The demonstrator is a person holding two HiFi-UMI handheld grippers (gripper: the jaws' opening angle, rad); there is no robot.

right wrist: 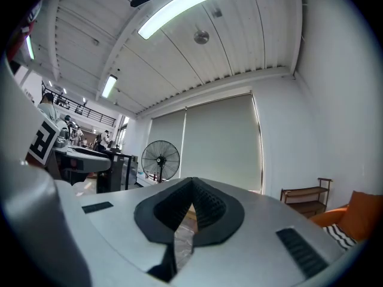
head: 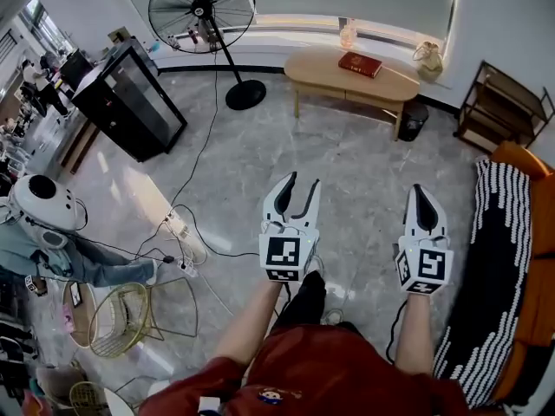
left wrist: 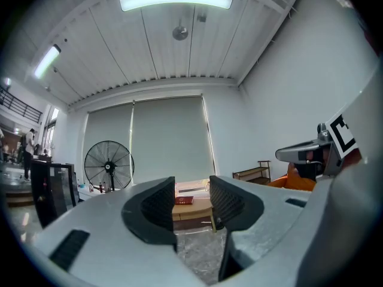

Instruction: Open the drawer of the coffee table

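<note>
The oval wooden coffee table (head: 395, 83) stands far ahead by the window wall, with a red book (head: 359, 64) and a glass jar (head: 348, 35) on top. I cannot make out its drawer front from here. My left gripper (head: 300, 185) is held level over the floor, well short of the table, and is open and empty. In the left gripper view the table (left wrist: 194, 211) and book (left wrist: 184, 200) show through the gap of the left gripper (left wrist: 191, 197). My right gripper (head: 423, 191) is beside it, shut on nothing. The right gripper (right wrist: 192, 185) shows its pads meeting.
A standing fan (head: 204, 11) and a black cabinet (head: 130, 98) are at the left. Cables and a power strip (head: 178, 228) lie on the floor. A dark bin (head: 414, 120) sits by the table, with a shelf rack (head: 503, 107) and an orange sofa (head: 525, 258) at the right. A person (head: 43, 232) sits at the left.
</note>
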